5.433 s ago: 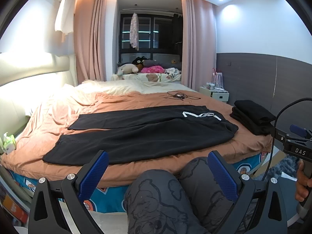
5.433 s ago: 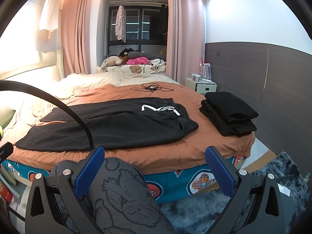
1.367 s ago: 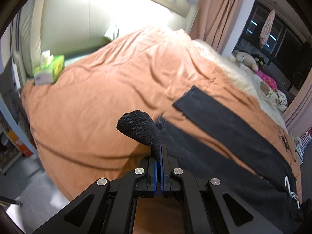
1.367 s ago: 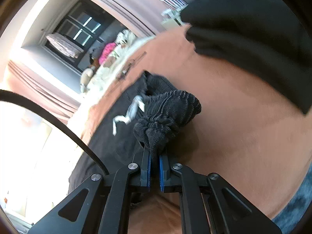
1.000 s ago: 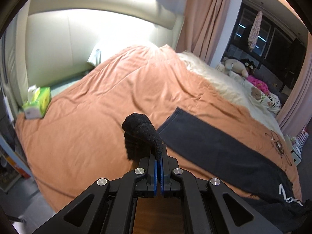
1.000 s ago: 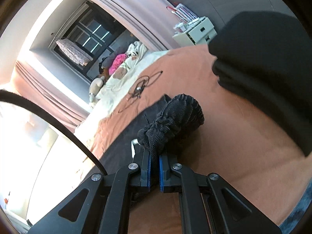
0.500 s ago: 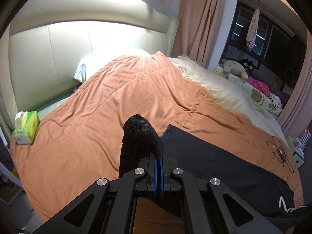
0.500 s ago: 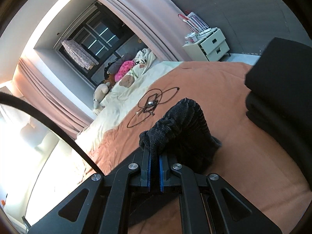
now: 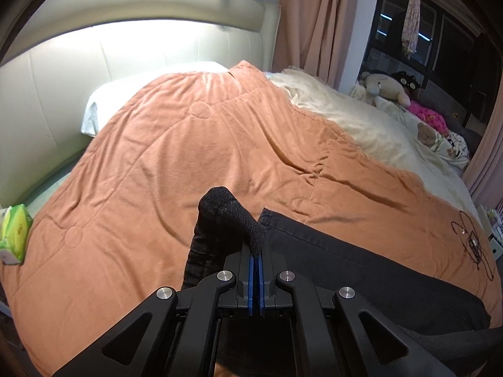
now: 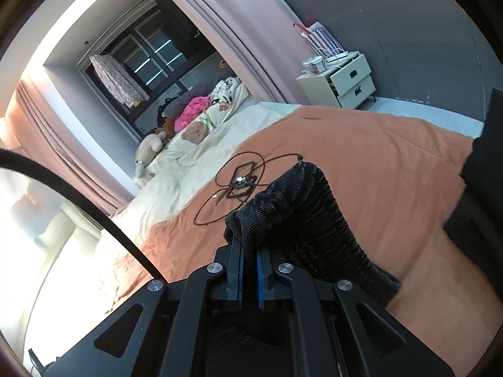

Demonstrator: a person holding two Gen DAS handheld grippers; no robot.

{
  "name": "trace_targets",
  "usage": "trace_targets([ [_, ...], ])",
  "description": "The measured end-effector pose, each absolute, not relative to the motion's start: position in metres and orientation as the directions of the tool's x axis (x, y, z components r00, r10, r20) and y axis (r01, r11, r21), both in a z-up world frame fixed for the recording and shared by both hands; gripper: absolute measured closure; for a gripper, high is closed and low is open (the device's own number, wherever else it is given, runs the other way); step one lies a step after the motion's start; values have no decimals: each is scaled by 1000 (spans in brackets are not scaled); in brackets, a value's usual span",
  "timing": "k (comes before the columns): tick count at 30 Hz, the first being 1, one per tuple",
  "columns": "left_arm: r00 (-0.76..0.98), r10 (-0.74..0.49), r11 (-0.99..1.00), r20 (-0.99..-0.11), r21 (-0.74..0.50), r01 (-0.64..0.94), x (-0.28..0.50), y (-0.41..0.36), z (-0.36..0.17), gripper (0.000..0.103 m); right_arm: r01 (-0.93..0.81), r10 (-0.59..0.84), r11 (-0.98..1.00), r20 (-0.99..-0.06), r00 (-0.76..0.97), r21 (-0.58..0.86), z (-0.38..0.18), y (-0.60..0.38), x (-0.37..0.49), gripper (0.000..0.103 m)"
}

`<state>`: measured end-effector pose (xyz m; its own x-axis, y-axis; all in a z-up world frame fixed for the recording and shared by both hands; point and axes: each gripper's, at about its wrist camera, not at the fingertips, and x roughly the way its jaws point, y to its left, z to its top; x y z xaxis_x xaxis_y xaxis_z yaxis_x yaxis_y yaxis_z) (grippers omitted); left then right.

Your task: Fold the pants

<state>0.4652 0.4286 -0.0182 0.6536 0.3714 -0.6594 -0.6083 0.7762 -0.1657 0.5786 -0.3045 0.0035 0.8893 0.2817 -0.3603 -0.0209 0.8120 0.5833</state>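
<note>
Black pants [image 9: 361, 270] lie on the orange bedspread [image 9: 195, 157]. My left gripper [image 9: 255, 270] is shut on the hem of the near leg [image 9: 226, 213], lifted off the bed beside the far leg's cuff [image 9: 273, 216], which lies flat. In the right wrist view my right gripper [image 10: 249, 267] is shut on the ribbed waistband [image 10: 301, 207], which bunches up above the pads and drapes down to the right. The fabric between the two grips is hidden under the grippers.
A black cable [image 10: 242, 182] lies coiled on the bedspread just beyond the waistband. A stack of folded black clothes [image 10: 484, 194] sits at the right. A green tissue pack [image 9: 14, 235] rests by the headboard. Stuffed toys [image 9: 383, 88] and a white nightstand [image 10: 345, 81] lie farther off.
Both grippers have carried the near side of the pants across the bed toward the far leg. The hem now hangs next to the far cuff, and the waistband has come close to the cable.
</note>
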Motion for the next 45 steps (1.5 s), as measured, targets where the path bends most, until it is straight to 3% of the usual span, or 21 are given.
trace_targets([
  [9, 588, 372, 772, -718, -112, -625, 537, 441, -62, 101, 11, 259, 826, -397, 880, 563, -5, -280, 630, 100],
  [17, 517, 392, 778, -761, -26, -628, 574, 442, -106, 101, 56, 231, 860, -485, 844, 507, -24, -259, 658, 100],
  [27, 488, 419, 772, -766, 17, -636, 629, 447, -114, 101, 114, 163, 885, -528, 833, 452, -14, -236, 706, 100],
  [40, 378, 428, 741, -821, 80, -666, 672, 456, -167, 99, 166, 108, 915, -619, 778, 369, -25, -199, 757, 99],
  [41, 369, 431, 743, -824, 92, -663, 673, 456, -169, 91, 171, 108, 917, -637, 764, 360, -26, -197, 762, 98],
  [43, 377, 437, 754, -817, 104, -648, 671, 453, -165, 57, 160, 133, 915, -653, 745, 369, -26, -201, 763, 95],
  [44, 398, 441, 762, -804, 102, -639, 667, 451, -160, 31, 136, 159, 914, -644, 749, 383, -23, -203, 761, 86],
  [45, 426, 457, 765, -781, 101, -636, 661, 450, -152, 21, 96, 194, 910, -619, 761, 404, -20, -205, 755, 64],
])
